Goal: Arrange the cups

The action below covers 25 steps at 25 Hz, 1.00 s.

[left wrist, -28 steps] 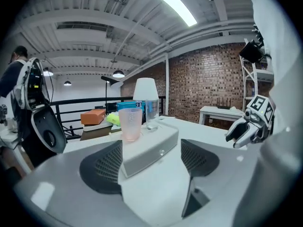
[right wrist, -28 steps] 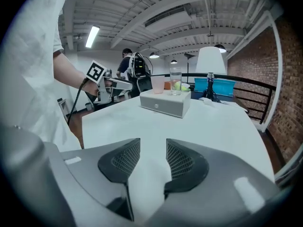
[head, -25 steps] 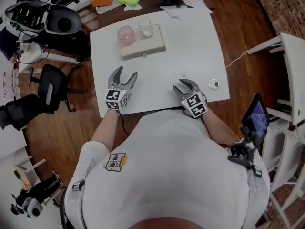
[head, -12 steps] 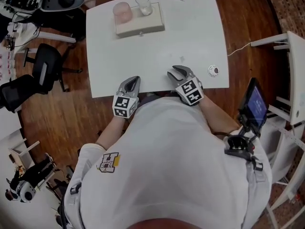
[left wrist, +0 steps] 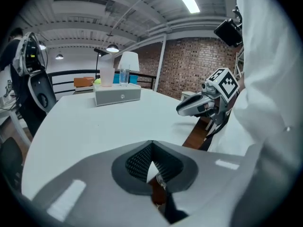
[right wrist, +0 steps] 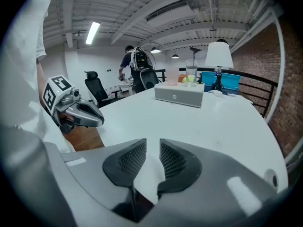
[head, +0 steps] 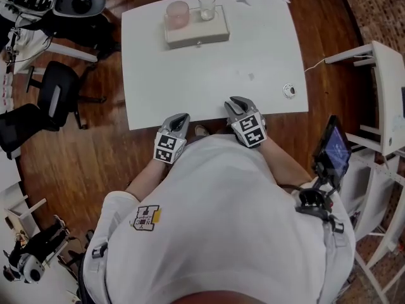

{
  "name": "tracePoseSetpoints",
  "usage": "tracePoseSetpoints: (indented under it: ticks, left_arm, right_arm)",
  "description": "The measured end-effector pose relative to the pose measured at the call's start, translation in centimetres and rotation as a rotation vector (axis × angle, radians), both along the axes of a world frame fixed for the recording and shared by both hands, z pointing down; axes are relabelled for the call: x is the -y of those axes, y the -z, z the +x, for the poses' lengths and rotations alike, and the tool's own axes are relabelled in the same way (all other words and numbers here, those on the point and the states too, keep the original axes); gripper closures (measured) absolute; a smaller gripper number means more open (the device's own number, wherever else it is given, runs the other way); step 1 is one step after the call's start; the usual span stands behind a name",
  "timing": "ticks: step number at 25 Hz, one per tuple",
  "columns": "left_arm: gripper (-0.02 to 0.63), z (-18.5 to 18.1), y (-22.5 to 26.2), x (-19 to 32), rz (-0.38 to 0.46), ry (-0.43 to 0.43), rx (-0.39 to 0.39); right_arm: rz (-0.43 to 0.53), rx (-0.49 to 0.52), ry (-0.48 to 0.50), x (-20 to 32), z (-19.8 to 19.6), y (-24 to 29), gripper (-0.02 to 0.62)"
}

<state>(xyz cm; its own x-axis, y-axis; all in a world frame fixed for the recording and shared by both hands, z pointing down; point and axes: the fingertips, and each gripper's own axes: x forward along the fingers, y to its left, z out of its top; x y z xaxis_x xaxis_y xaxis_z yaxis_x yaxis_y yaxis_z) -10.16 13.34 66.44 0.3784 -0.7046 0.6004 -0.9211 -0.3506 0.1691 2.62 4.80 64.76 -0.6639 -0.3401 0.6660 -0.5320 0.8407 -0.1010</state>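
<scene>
Tools come first, both at the near edge of the white bench (head: 209,75) and close to the person's white shirt. The left tool (head: 180,117) is fully closed and holds nothing; its own view shows the ribbed pads pressed together. The right tool (head: 235,101) is closing. There is a narrow slot between its pads, and only the bench surface is seen through it. I judge this to be a resting pose, away from the work, because neither tool is near a cup.

Further out, a small round thing (head: 289,90) lies near the right edge of the bench; the head view shows it most plainly. At the far end a flat grey box (head: 196,33) carries the pink cup (head: 178,13) and the clear glass (head: 206,5), upright and side by side, probably set there as a neat pair. The gripper views add what the head view does not give: the height of the cups and a white lamp shade (left wrist: 128,60) behind the box.
</scene>
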Motion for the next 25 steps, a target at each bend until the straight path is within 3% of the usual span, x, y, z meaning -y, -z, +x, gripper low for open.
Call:
tracePoseSetpoints:
  ticks: [4,10,19,25]
  left_arm:
    - [0.606,-0.3,-0.4,-0.5,0.013,-0.013,-0.014]
    - [0.606,0.6,-0.3,-1.6,0.028,-0.061,-0.024]
    - [0.606,1.1,1.3,-0.9,0.065,-0.082,-0.008]
    - [0.606,1.8,1.7,-0.1,0.068,-0.091,0.001]
  right_arm:
    - [0.050,-0.057,-0.055,-0.4,0.6,0.0,0.591]
    - [0.062,-0.111,-0.096,-2.5,2.2,-0.5,0.595]
    - [0.041,-0.018,-0.086,-2.8,2.2,0.7,0.586]
    - [0.044,-0.035,-0.083,-2.3,3.1,0.3,0.595]
